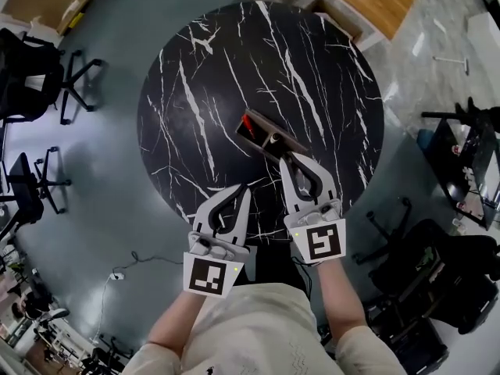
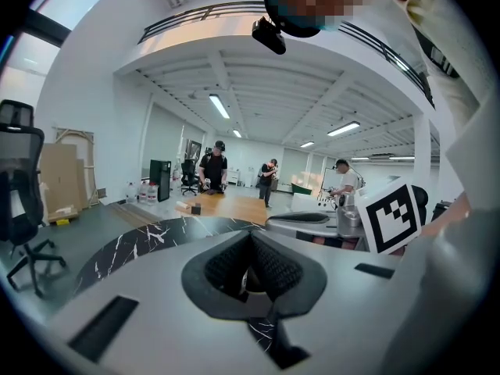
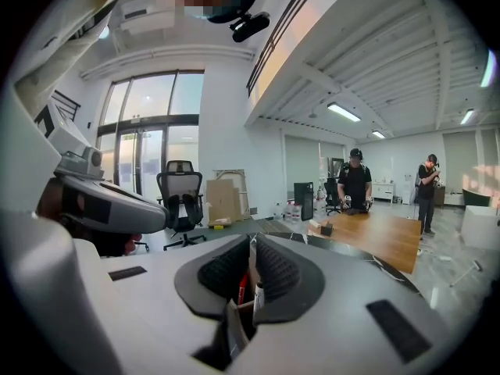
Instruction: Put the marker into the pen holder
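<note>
So the right hand-held gripper [image 1: 294, 159] grips a white marker [image 3: 256, 286] at the pen holder's [image 1: 269, 137] 5 o'clock end — the left hand-held gripper [image 1: 244, 191] is clenched empty by the bench's [image 1: 195, 76] 6 o'clock edge.

No words, brands or numbers can be read in any view. The only signs are black-and-white square code patterns, 1 on the left claw's cube [image 1: 212, 276] and 1 on the right claw's cube [image 1: 323, 241].

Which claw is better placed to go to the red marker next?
Right, probably. The right claw points at the holder, close to it, with the red marker at its far end. The left claw is further back, near the table edge.
</note>
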